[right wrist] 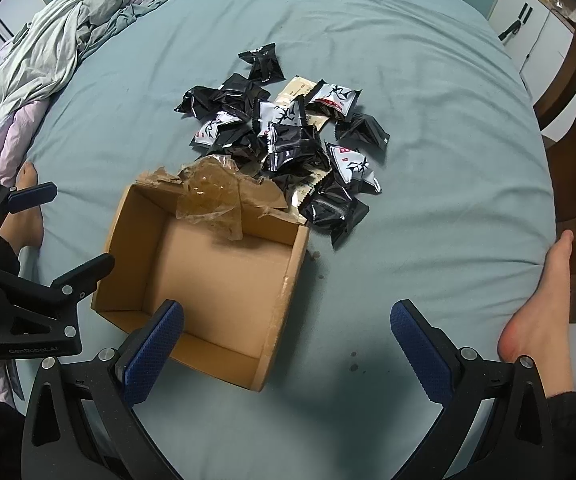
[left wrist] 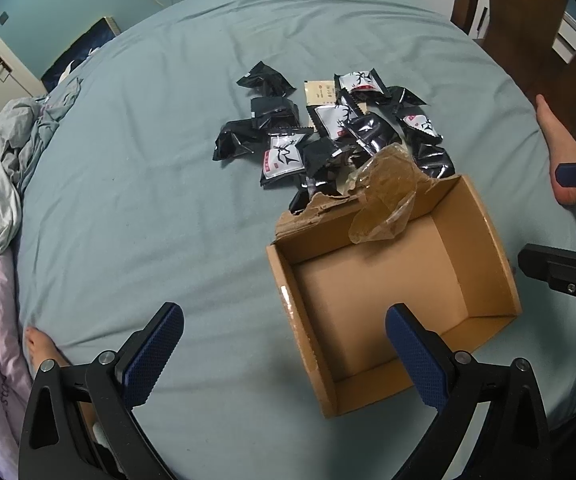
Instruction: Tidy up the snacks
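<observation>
From the left wrist view, the left gripper (left wrist: pixel 283 354) hangs over the bed (left wrist: pixel 147 208) with its two blue fingers (left wrist: pixel 151 356) spread wide apart and nothing between them. The box (left wrist: pixel 392 280) sits just ahead of it and a bit to the right. It is open on top and nothing is in it. The right finger of this gripper shows in front of the box's near wall. The box's far edge is torn, and a crumpled bit of tape (left wrist: pixel 384 196) hangs over it. Just past the box lies the pile of snacks (left wrist: pixel 328 136). Most packs are black, some are white with a black drawing, and one or two are tan. They lie on top of each other, and the nearest ones touch the torn edge. Far to the right, the right gripper (left wrist: pixel 568 220) pokes in from the side, with its fingers apart. A bare foot (left wrist: pixel 560 148) rests beyond it. Blankets (left wrist: pixel 3 168) are bunched up far to the left.

From the right wrist view, the right gripper (right wrist: pixel 288 354) is wide open too and holds nothing. The box (right wrist: pixel 207 264) lies ahead and to the left, with the left finger in front of its near wall. The snacks (right wrist: pixel 288 136) lie farther ahead, past the box. The left gripper (right wrist: pixel 59 224) is at the left, beside the box, fingers apart. A foot (right wrist: pixel 540 300) lies close on the right.
</observation>
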`<state>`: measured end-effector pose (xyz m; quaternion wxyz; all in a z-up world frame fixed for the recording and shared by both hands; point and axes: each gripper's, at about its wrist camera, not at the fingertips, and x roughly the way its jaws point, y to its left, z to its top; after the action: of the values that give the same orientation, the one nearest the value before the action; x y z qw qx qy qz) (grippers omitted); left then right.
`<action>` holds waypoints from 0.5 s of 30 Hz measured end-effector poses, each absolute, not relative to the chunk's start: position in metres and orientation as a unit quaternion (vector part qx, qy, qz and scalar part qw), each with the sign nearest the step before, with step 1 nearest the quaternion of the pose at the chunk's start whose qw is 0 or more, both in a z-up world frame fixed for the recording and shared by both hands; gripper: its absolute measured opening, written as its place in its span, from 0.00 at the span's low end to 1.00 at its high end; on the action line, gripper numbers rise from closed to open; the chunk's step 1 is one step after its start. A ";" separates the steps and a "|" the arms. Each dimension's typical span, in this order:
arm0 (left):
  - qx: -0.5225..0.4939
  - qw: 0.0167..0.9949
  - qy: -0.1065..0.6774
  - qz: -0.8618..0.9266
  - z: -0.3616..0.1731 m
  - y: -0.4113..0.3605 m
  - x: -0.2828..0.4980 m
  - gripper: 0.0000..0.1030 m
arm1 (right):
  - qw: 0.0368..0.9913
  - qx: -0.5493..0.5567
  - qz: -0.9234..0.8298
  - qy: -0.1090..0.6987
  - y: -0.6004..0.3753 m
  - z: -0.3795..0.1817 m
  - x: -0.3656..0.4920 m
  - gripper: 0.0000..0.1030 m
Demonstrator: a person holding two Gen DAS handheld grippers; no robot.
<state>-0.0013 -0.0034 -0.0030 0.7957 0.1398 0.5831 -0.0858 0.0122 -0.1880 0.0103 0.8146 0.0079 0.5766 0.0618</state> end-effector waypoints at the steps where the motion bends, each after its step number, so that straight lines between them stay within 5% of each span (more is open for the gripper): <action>1: 0.141 0.796 0.583 -0.086 -0.002 -0.004 -0.001 1.00 | 0.814 0.007 0.063 0.577 -0.188 0.010 0.012 1.00; 15: 0.138 0.799 0.581 -0.076 -0.001 -0.002 0.001 1.00 | 0.814 0.007 0.065 0.576 -0.189 0.012 0.013 1.00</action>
<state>0.0006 -0.0019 -0.0013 0.7988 0.1383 0.5805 -0.0762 0.0132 -0.1889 0.0125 0.8145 0.0073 0.5765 0.0652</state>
